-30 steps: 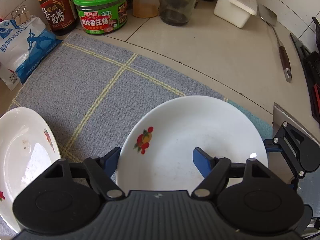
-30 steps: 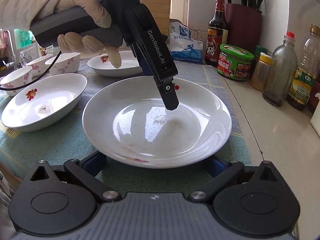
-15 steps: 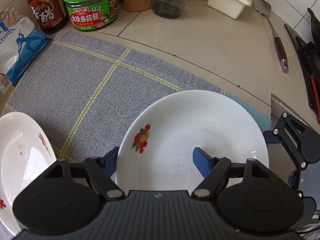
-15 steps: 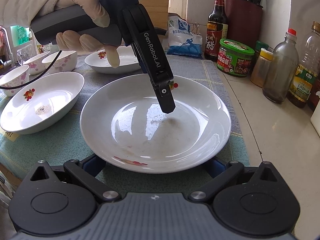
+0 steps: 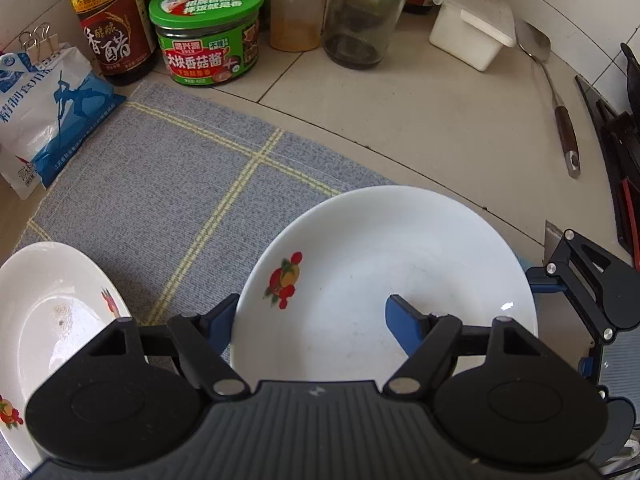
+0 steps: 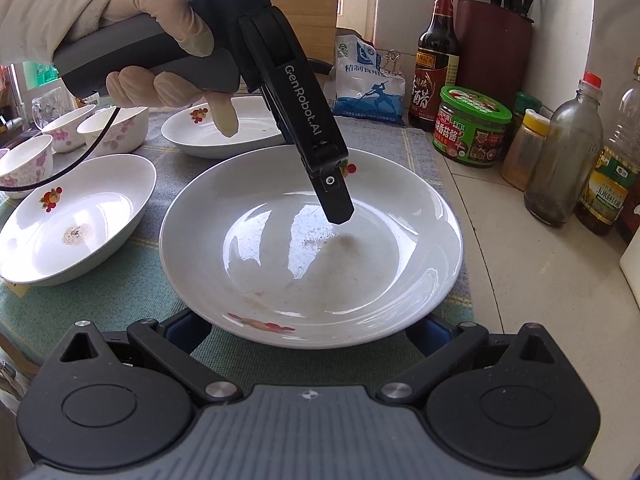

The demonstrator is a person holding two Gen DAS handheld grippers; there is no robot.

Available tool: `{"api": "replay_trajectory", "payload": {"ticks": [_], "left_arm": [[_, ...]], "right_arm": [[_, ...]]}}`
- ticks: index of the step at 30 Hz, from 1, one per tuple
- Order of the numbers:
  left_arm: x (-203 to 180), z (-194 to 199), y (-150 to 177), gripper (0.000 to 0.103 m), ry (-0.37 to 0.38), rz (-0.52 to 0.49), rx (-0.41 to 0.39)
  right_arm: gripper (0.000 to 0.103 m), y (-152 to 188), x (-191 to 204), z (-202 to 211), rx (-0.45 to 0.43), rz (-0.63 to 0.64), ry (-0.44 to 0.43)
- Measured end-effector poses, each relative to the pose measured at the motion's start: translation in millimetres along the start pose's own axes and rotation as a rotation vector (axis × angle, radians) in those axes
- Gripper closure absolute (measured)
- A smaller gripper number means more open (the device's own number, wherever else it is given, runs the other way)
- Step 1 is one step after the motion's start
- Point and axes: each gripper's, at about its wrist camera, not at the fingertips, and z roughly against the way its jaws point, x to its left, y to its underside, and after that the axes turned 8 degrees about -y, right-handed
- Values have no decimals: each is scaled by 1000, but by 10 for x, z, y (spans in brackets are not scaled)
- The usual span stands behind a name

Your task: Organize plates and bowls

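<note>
The round white plate [image 6: 312, 248] lies on the grey checked mat [image 5: 168, 184], near the mat's edge on the desk [image 5: 420, 120]. The left tool [image 5: 310, 316] stands apart, its fingers straddling the plate's rim, one above the basin. The right tool [image 6: 308, 330] is spread wide at the plate's near rim; contact cannot be judged. Beside the plate: two oval dishes [image 6: 76, 220], small bowls [image 6: 112, 130], a green jar [image 5: 208, 32], bottles.

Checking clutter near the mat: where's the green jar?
Both views: green jar on the counter past the mat's far edge, between vinegar bottle and yellow-capped spice jar.
</note>
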Motion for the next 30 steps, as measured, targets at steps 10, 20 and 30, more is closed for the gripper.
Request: {"api": "replay_trajectory", "payload": {"ticks": [10, 20, 30], "left_arm": [[225, -93, -268, 27, -19, 51, -27], [379, -240, -528, 27, -26, 70, -31], [505, -380, -692, 27, -34, 74, -40]], "right_arm": [[0, -211, -288, -137, -7, 45, -13], [0, -355, -601, -344, 8, 46, -38], [0, -441, -785, -514, 18, 33, -44]]}}
